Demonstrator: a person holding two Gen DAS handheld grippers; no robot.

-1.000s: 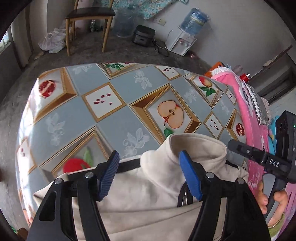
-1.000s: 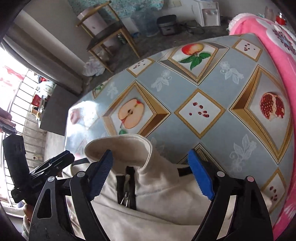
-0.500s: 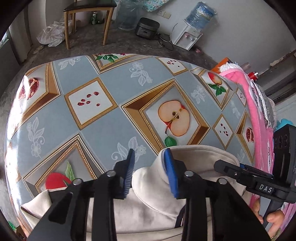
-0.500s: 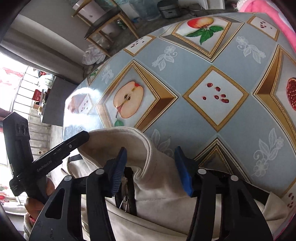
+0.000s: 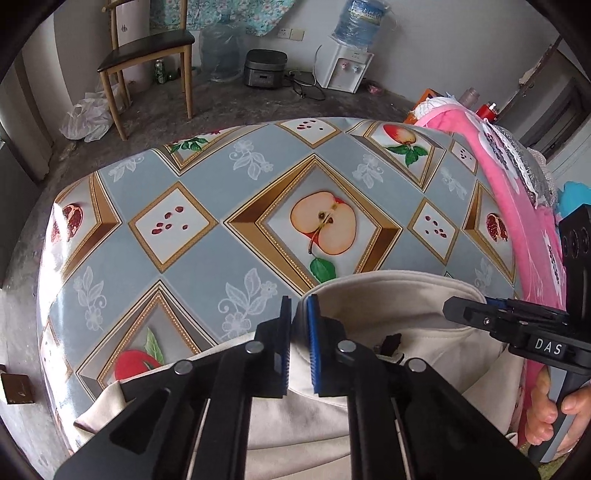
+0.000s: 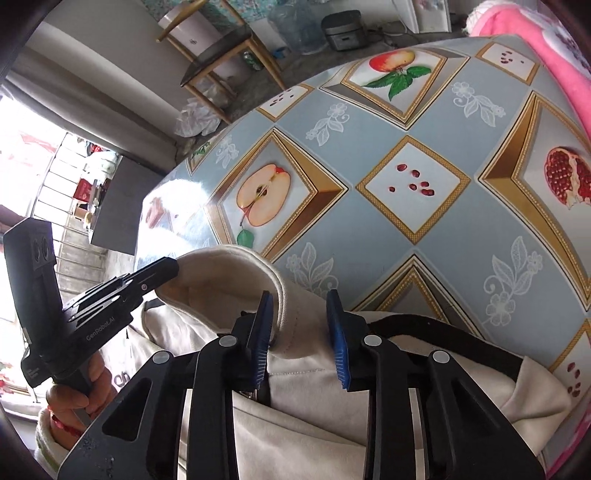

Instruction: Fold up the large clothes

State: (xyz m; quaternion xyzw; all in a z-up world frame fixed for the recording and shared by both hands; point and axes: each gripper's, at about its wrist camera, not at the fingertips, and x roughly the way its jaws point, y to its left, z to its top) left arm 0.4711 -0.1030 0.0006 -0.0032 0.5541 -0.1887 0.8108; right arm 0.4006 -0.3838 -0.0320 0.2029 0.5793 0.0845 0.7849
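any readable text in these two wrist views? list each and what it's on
"DAS": white letters on the right gripper, on its black body, left wrist view.
"GenRobot.AI": pale print on the left gripper, along its black body, right wrist view.
Water bottle label: print too blurred to read.
Dark letters on the cream garment below the left gripper: partly hidden, unreadable.
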